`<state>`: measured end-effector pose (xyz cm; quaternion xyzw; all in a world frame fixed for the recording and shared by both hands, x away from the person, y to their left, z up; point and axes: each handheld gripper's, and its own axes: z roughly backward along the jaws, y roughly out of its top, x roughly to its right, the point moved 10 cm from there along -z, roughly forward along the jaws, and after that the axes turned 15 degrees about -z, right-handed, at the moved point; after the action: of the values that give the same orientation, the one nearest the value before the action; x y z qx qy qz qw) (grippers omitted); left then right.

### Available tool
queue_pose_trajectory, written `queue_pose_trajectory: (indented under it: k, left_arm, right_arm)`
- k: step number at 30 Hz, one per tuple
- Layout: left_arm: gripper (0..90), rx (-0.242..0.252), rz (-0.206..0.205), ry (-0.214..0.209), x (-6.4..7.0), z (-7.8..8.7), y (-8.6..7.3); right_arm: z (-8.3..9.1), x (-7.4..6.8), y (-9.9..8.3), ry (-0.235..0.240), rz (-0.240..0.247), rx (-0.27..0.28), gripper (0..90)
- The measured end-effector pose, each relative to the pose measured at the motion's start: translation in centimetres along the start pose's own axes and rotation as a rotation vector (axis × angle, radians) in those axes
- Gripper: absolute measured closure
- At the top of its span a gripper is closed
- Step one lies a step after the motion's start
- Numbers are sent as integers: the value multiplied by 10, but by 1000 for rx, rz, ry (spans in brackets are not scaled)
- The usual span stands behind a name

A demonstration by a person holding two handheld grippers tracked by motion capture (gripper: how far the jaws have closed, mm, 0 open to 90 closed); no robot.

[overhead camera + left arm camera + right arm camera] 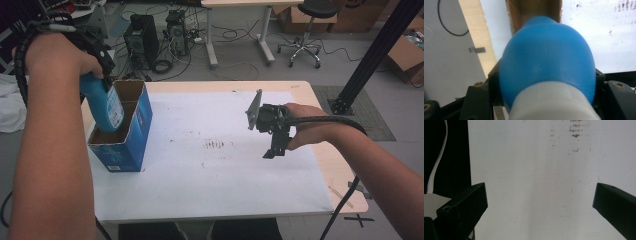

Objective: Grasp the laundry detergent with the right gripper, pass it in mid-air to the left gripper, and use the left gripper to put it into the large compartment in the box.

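A blue bottle (104, 102) with a white label hangs tilted, its lower end inside an open blue cardboard box (131, 131) at the table's left. My left gripper (95, 75) is shut on the bottle's upper part. In the left gripper view the blue bottle (546, 65) bulges between the jaws, its white cap end nearest the camera, with the brown inside of the box (534, 10) beyond it. My right gripper (274, 150) hovers over the right half of the white sheet, pointing down. In the right gripper view my right gripper (540, 202) stands open above the bare sheet.
A white sheet (210, 165) covers most of the wooden table (340, 175), with brown smudges (214, 144) near its middle. Beyond the table stand computer towers (140, 37), cables, a desk and a stool (307, 30). A black post (375, 50) rises at the right.
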<state>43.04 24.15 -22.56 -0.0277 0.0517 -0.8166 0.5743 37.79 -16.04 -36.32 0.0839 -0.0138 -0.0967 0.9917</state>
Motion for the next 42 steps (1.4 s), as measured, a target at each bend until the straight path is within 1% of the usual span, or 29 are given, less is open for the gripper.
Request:
queue_pose_trajectory:
  k: [4, 5, 8, 10, 14, 15, 17, 19, 21, 22, 23, 24, 27, 29, 30, 31, 33, 39, 41, 42]
  left_arm:
    - [381, -16, -16, -3, -1, -13, 2]
    - [380, -16, -16, -3, -1, -13, 2]
    - [380, -20, -11, 17, -5, -25, 5]
    - [380, -19, -7, 20, -5, -30, 6]
    - [380, -17, -7, 7, -5, -43, 8]
    - [380, -17, -7, 7, -5, -43, 8]
    - [380, -25, -21, 3, -4, -53, 8]
    - [380, -31, -19, -5, -3, -59, 9]
    - [380, -31, -25, -3, -3, -65, 9]
    - [380, -31, -25, -3, -3, -65, 9]
    - [380, -39, -23, -4, -3, -72, 9]
    - [380, -32, -19, -2, -3, -75, 10]
    - [380, -32, -22, 0, -4, -85, 11]
    - [380, -33, -14, -7, -4, -91, 11]
    - [380, -38, -19, -5, -4, -95, 11]
    - [380, -35, -15, -6, -4, -98, 12]
    - [380, -39, -21, -3, -4, -104, 12]
    - [380, -45, -23, -14, -4, -121, 15]
    - [380, -44, -29, -8, -4, -127, 16]
    - [380, -49, -29, -13, -4, -129, 16]
  right_arm:
    - [0, -1, -1, -2, 4, -13, 0]
    - [0, -1, -1, -2, 8, -15, 0]
    - [0, -2, -2, 0, 10, -19, 0]
    - [-1, -2, -3, 1, 9, -21, 0]
    - [-1, -3, -4, 0, 10, -22, 0]
    - [-1, -3, -4, 0, 10, -22, 0]
    - [-1, -4, -5, 0, 11, -18, 0]
    - [0, -4, -6, -3, 12, -20, 0]
    - [0, -4, -6, -3, 11, -18, 0]
    - [0, -4, -6, -3, 11, -18, 0]
    - [0, -4, -7, -4, 10, -18, 0]
    - [0, -4, -7, -4, 10, -17, 0]
    - [1, -4, -8, -4, 10, -22, 0]
    - [1, -4, -9, -4, 8, -25, 0]
    - [1, -4, -9, -5, 8, -26, 0]
    - [1, -4, -9, -6, 7, -27, 0]
    - [1, -4, -9, -5, 9, -28, 0]
    - [1, -4, -11, -3, 8, -35, 0]
    - [0, -4, -11, -2, 8, -37, 0]
    - [0, -5, -11, -2, 7, -37, 0]
